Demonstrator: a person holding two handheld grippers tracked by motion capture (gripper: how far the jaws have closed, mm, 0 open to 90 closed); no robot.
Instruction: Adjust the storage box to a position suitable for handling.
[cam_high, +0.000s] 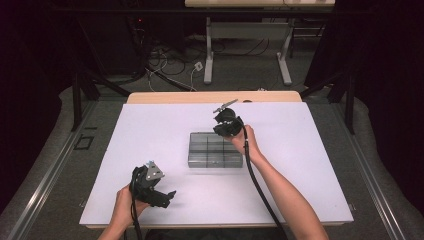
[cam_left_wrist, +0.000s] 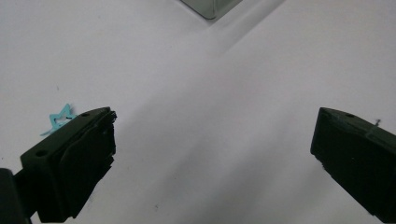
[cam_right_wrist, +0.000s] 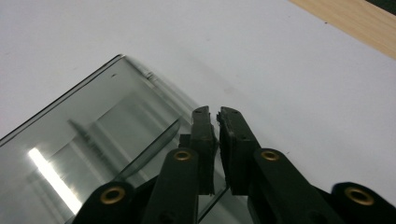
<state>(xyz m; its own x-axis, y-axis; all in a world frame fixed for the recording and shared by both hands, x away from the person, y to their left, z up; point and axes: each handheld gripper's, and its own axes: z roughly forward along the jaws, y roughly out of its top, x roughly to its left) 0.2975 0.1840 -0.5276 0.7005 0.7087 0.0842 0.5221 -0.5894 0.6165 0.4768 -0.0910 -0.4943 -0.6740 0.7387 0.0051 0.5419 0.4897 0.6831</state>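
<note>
Right gripper (cam_high: 223, 131) pinching the box lid

The clear compartment box (cam_high: 215, 149) sits mid-frame; the right jaws are nearly closed on its lid edge. At lower left, the left gripper (cam_high: 167, 196) hovers, jaws wide.

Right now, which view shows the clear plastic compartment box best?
The high view: the whole clear plastic compartment box with its divider grid sits mid-table. The right gripper view shows one corner close up, with the right tool nearly closed at its wall. The left gripper view catches just a corner at the top edge.

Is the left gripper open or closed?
Open. In the left gripper view, the left gripper has its two black jaws far apart, with bare white table between them.
</note>
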